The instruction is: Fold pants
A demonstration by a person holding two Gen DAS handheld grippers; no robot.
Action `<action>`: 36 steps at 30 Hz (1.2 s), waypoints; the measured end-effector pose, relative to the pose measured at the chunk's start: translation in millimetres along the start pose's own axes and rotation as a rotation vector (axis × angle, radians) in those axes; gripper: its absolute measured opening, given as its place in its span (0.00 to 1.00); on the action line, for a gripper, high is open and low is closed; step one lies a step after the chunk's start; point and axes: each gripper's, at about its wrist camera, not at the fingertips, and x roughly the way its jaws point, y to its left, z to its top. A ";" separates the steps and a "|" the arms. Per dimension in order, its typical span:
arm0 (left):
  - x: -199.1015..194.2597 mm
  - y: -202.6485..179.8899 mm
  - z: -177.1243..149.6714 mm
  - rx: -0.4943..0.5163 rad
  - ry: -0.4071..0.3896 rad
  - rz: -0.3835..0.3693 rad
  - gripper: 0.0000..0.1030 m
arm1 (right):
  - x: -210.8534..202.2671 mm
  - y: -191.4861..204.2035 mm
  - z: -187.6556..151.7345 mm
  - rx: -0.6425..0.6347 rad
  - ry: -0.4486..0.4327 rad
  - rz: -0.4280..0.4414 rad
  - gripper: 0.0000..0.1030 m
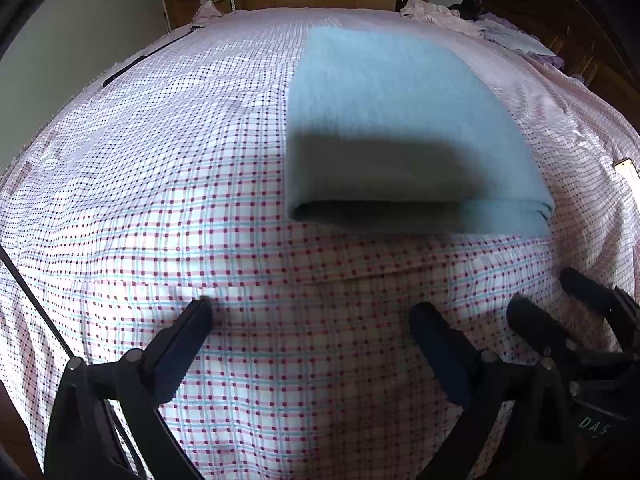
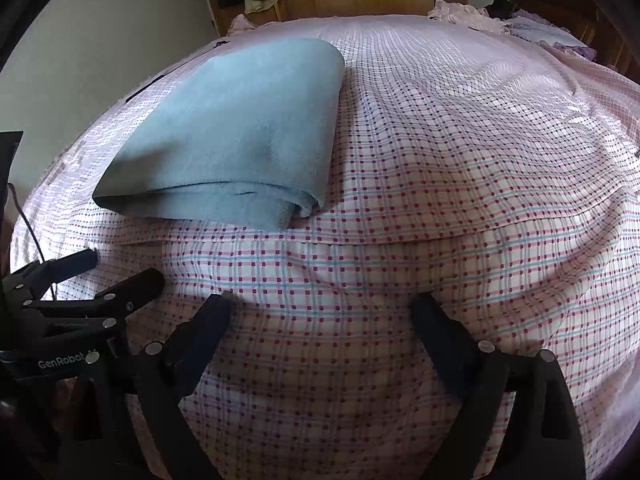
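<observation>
1. On the bed (image 1: 160,160), over a pink-and-blue checked sheet (image 1: 280,360), the pants (image 1: 400,120) lie as a flat, squared blue bundle, already doubled over. No gripper touches them.

2. Left gripper (image 1: 312,312): jaws wide apart, nothing between them, hovering over bare sheet just short of the bundle's near edge. The pants sit ahead and somewhat to the right in this view.

3. Right gripper (image 2: 320,304): jaws likewise spread, empty, over bare sheet. From its camera the pants (image 2: 240,128) lie ahead and to the left. The two grippers are close beside each other; each shows at the edge of the other's view.

4. Handling, judged from looks: soft, matte, fleece-like or brushed knit cloth. Light and limp, no stiffness of its own; probably not slippery against the sheet. Nothing fragile. Layers will likely slide over one another if only the top one is pinched.

5. Near edge: rounded fold toward the left; toward the right the layers part, with a lower ply (image 2: 276,216) sticking out and a small rolled lip at the corner.

6. Where to take hold, as a judgement: both near corners, jaws biting through every layer. The right corner needs care, since its plies are uneven.

7. Far edge looks tidy; seams, waistband and hems cannot be told apart.
</observation>
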 end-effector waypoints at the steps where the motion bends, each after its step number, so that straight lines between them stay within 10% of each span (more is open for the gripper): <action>1: 0.7 0.7 0.8 -0.001 0.001 0.000 0.99 | 0.3 0.7 -0.5 -0.001 -0.001 0.000 0.87; 36: 5.5 5.3 2.1 -0.009 0.014 -0.005 0.99 | 0.4 7.1 -7.7 0.003 -0.007 0.000 0.88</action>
